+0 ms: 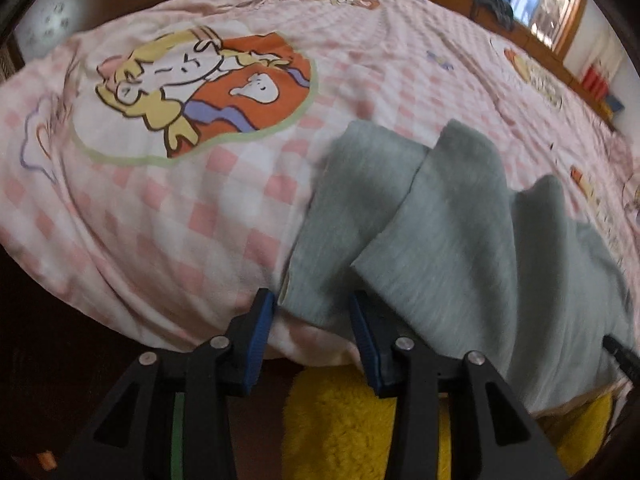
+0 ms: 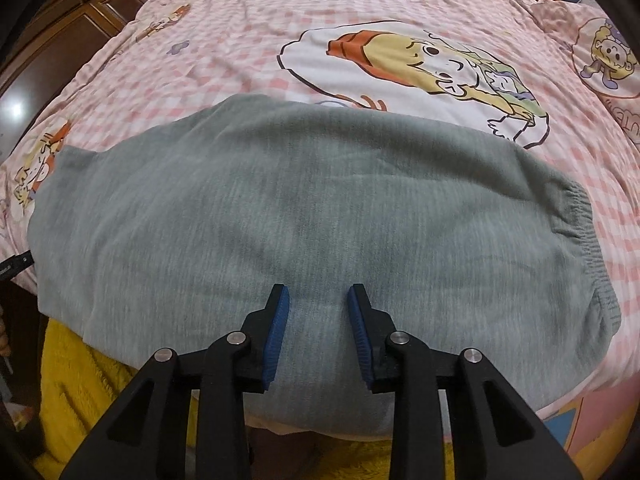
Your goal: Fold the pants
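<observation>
Grey sweatpants (image 2: 280,216) lie on a pink checked bed cover (image 2: 248,48), with the elastic waistband (image 2: 580,216) at the right. In the left wrist view the two leg ends (image 1: 440,208) lie side by side near the bed's front edge. My left gripper (image 1: 314,312) is open, its jaws on either side of the near leg's hem. My right gripper (image 2: 318,300) is open and empty, just above the middle of the pants' near edge.
The cover carries cartoon prints (image 1: 200,88). A yellow fluffy blanket (image 2: 88,392) hangs below the bed's front edge. Wooden cabinets (image 2: 68,36) stand at the left; a wooden ledge with red items and a window (image 1: 552,4) runs along the far side.
</observation>
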A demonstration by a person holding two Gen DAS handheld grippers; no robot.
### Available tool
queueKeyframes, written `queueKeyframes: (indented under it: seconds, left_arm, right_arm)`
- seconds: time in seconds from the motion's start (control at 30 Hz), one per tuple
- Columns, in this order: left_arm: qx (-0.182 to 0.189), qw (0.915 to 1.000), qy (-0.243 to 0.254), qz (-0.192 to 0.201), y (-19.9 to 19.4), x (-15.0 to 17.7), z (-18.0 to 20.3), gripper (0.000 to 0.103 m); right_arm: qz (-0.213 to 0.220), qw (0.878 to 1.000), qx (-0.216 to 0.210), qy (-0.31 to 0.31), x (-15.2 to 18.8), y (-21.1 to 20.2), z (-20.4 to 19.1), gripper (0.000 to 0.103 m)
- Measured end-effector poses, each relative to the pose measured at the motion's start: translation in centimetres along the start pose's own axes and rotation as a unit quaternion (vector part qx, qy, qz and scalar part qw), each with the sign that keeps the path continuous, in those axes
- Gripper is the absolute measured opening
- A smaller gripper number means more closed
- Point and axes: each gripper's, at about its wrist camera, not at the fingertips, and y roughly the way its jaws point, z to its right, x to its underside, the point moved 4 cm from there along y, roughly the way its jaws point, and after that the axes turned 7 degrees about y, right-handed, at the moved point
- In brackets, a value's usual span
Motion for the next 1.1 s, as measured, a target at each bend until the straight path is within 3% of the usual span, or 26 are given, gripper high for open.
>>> queueKeyframes:
  seconds: [0.03, 0.17, 0.27, 0.37, 0.4, 0.47, 0.53, 0.67, 0.7, 0.83, 0.97, 1.1]
  left_arm:
    - [0.007, 0.9999, -0.005, 0.007, -0.2, 0.0, -0.2, 0.002]
    - [-0.052, 0.9981, 0.008, 0.034, -1.9, 0.0, -1.4, 0.002]
    - [-0.055, 0.9984, 0.008, 0.008, -1.3, 0.4, -2.0, 0.003]
    - [-0.132, 0.9911, 0.014, 0.001, -1.3, 0.5, -2.8, 0.003]
    - [-0.128, 0.9917, 0.008, 0.005, -1.6, 0.5, -3.1, 0.003]
    - [-0.063, 0.9972, -0.026, 0.030, -3.2, 0.5, -3.5, 0.003]
    - [-0.027, 0.9980, -0.036, 0.044, -4.1, 0.1, -3.3, 0.005]
    - [0.054, 0.9966, -0.005, 0.062, -5.4, -1.0, -0.8, 0.039]
    - [0.065, 0.9957, 0.007, 0.065, -5.3, -1.2, 0.0, 0.039]
    - [0.041, 0.9956, 0.060, 0.059, -3.8, -1.7, 2.3, 0.040]
    - [-0.010, 0.9969, 0.066, 0.043, -2.2, -1.6, 2.3, 0.040]
    - [0.015, 0.9984, 0.037, 0.039, -1.6, -1.1, 1.4, 0.046]
  right_arm:
    - [0.000, 1.000, 0.001, 0.000, 0.0, 0.0, 0.0, 0.032]
    - [-0.001, 1.000, 0.002, 0.004, 0.0, 0.0, 0.0, 0.032]
    - [-0.001, 1.000, 0.000, 0.007, 0.0, 0.1, 0.1, 0.032]
    - [0.000, 1.000, -0.003, 0.011, 0.0, 0.0, 0.1, 0.032]
    - [0.001, 1.000, -0.004, 0.012, 0.0, 0.0, 0.1, 0.032]
    - [0.002, 1.000, -0.006, 0.012, 0.1, 0.1, 0.2, 0.032]
    - [0.003, 1.000, -0.007, 0.012, 0.1, 0.1, 0.2, 0.032]
    - [0.005, 1.000, -0.007, 0.015, 0.2, 0.2, 0.2, 0.033]
    - [0.006, 1.000, -0.007, 0.014, 0.2, 0.1, 0.2, 0.033]
    - [0.010, 1.000, -0.007, 0.013, 0.3, 0.1, 0.2, 0.033]
    - [0.011, 1.000, -0.008, 0.013, 0.3, 0.1, 0.2, 0.033]
    - [0.012, 1.000, -0.008, 0.013, 0.3, 0.1, 0.2, 0.033]
